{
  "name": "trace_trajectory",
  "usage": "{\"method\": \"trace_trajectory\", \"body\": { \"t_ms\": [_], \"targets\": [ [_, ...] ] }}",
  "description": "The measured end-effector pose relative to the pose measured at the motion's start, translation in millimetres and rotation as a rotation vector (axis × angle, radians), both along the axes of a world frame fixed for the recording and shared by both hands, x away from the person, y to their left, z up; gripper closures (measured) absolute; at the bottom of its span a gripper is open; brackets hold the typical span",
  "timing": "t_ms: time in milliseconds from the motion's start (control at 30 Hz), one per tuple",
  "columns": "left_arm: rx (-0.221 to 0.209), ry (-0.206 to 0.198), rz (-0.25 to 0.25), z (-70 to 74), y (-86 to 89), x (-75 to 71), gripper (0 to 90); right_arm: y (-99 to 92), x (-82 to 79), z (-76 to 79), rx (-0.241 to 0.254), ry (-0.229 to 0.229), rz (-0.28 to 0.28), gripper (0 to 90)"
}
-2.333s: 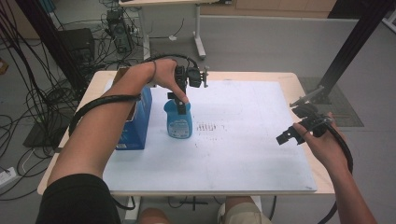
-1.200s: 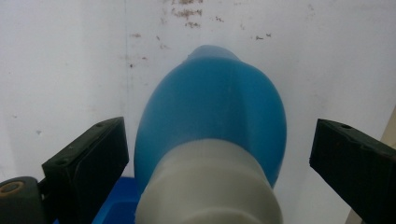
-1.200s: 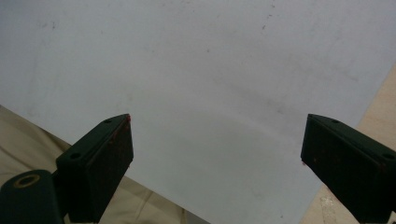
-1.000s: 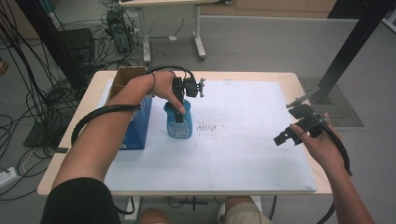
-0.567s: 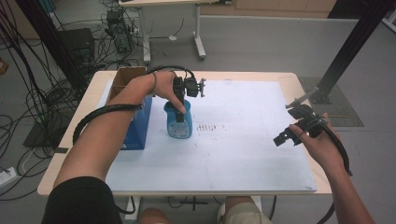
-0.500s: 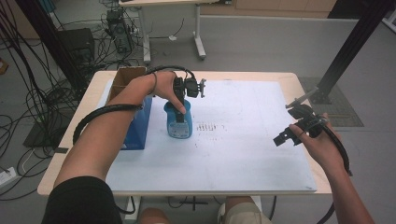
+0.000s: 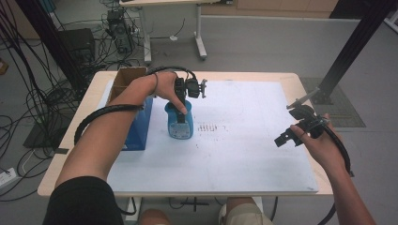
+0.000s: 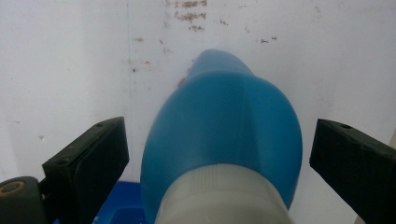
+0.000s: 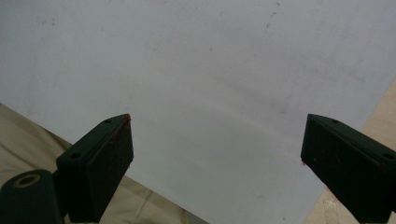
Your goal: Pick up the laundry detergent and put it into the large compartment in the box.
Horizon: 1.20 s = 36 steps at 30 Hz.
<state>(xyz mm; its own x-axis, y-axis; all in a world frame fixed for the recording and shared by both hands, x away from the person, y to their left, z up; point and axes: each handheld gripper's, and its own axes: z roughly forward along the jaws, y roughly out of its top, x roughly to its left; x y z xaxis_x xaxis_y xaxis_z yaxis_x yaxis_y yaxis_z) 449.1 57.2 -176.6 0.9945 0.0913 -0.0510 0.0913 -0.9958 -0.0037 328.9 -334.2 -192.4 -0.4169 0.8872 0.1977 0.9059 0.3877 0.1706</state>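
Note:
A blue bottle (image 7: pixel 179 125) with a white cap (image 8: pixel 224 200) stands upright on the white sheet (image 7: pixel 244 154), left of its middle. My left gripper (image 7: pixel 181 112) points down over the bottle's top. In the left gripper view the left gripper (image 8: pixel 219 144) is open, its jaws standing on either side of the blue bottle (image 8: pixel 224 126) with a gap at each side. My right gripper (image 7: pixel 284 138) hovers open by the sheet's right edge; the right gripper (image 9: pixel 215 135) has nothing between its jaws, just the white sheet (image 9: pixel 210 70) below.
A blue box (image 7: pixel 139 129) lies just left of the bottle, touching the forearm's side. An open cardboard box (image 7: pixel 126 78) sits behind it at the table's back left. Small dark marks (image 7: pixel 210 127) dot the sheet right of the bottle. The wooden table edge (image 7: pixel 309 108) runs close to the right hand.
The left hand has settled slightly lower over the bottle's top. The right gripper has drifted a little toward the right edge. The bottle has not moved.

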Motion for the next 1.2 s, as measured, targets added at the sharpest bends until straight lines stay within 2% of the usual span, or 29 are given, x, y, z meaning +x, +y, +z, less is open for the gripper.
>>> {"method": "trace_trajectory", "body": {
  "t_ms": [1200],
  "targets": [
    [0.004,-0.006,0.002,1.1,-1.3,-0.8,5.0,-1.6,-2.4,0.5,0.003,-0.004,-0.006,9.3]
  ]
}}
